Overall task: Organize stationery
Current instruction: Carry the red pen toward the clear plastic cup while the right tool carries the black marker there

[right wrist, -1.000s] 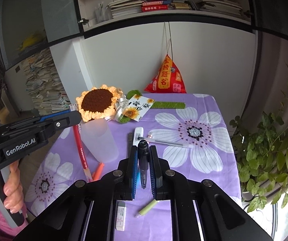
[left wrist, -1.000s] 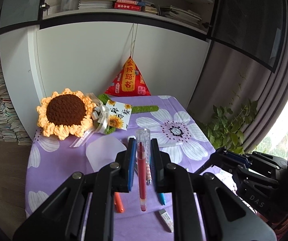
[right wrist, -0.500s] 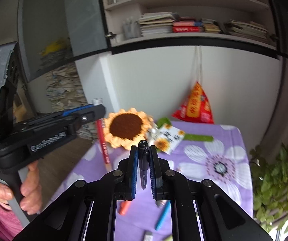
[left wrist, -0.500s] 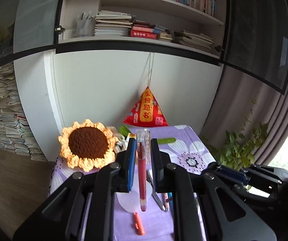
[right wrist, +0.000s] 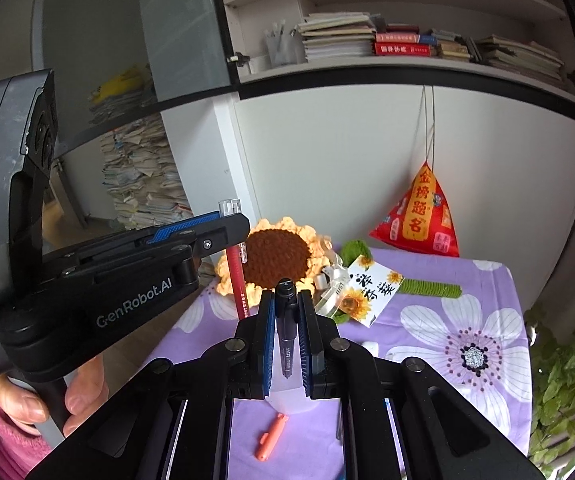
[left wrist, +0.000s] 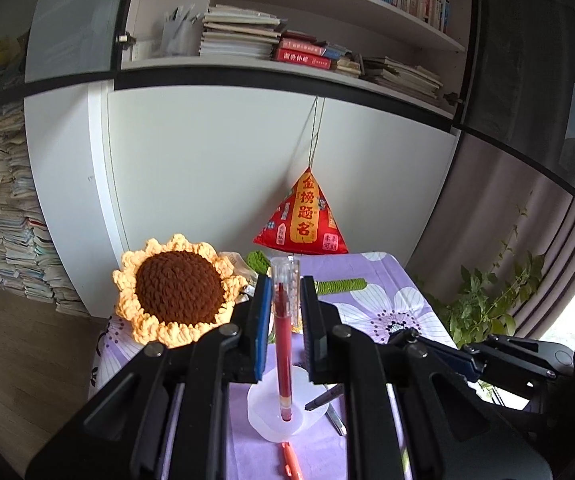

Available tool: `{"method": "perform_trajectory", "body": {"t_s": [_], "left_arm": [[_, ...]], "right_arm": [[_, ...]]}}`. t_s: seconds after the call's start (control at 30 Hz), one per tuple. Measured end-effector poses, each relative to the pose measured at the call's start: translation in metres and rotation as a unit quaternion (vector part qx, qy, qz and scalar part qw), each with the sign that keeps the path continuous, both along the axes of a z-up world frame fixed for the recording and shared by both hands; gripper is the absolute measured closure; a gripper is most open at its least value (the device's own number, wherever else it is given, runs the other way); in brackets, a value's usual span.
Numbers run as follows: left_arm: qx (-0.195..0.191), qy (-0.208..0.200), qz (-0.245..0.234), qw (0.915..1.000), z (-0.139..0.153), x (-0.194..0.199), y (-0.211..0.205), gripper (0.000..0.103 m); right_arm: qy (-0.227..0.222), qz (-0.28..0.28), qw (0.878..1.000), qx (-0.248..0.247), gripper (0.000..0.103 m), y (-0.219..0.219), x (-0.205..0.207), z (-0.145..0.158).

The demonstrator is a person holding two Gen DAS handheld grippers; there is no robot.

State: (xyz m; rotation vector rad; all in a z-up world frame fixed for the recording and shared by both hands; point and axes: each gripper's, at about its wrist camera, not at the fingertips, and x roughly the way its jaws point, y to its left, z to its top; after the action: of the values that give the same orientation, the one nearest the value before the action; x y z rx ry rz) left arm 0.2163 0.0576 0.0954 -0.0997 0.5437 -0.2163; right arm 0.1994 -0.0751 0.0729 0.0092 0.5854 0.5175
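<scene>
A slim red gel pen with clear cap (left wrist: 283,344) hangs upright at frame centre, clamped in the left gripper (left wrist: 283,332) above the translucent plastic cup (left wrist: 265,408). Light, stiff and slick; mid-barrel suits it. The right gripper (right wrist: 286,332) pinches a black pen (right wrist: 286,320).

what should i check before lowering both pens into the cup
1. Left gripper clamped on the red pen: ok, pen upright between the pads.
2. Right gripper clamped on the black pen: ok.
3. Translucent cup upright with its mouth free: ok, standing on the purple tablecloth.
4. Red pen tip lined up with the cup mouth: ok in the left wrist view; its height above the rim, cannot tell.
5. Black pen tip over the cup: cannot tell, the cup is mostly hidden behind the right gripper.
6. Room for both pens without bumping: cannot tell, the tips sit close together.
</scene>
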Motion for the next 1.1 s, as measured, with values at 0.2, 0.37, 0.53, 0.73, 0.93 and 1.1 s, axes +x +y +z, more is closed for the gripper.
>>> {"method": "perform_trajectory", "body": {"t_s": [0.2,0.37,0.53,0.73,0.93,1.1], "left_arm": [[0.000,0.017,-0.001,0.9999,-0.016,0.016,0.002,0.090],[-0.004,0.037,-0.002,0.9993,-0.033,0.028,0.003,0.090],[-0.007,0.056,-0.005,0.9984,-0.049,0.036,0.004,0.090],[-0.010,0.073,-0.008,0.9972,-0.063,0.040,0.006,0.090],[-0.011,0.086,-0.010,0.9962,-0.072,0.042,0.006,0.090],[-0.014,0.095,-0.011,0.9953,-0.079,0.043,0.006,0.090]], "right_arm": [[0.022,0.001,1.000,-0.003,0.092,0.003,0.018,-0.013],[0.040,0.003,0.999,-0.010,0.092,0.008,0.029,-0.027],[0.055,0.003,0.998,-0.015,0.092,0.010,0.038,-0.037],[0.076,0.005,0.997,-0.018,0.091,0.012,0.047,-0.050],[0.087,0.007,0.996,-0.020,0.091,0.015,0.052,-0.058],[0.097,0.006,0.995,-0.020,0.091,0.016,0.057,-0.063]]}}
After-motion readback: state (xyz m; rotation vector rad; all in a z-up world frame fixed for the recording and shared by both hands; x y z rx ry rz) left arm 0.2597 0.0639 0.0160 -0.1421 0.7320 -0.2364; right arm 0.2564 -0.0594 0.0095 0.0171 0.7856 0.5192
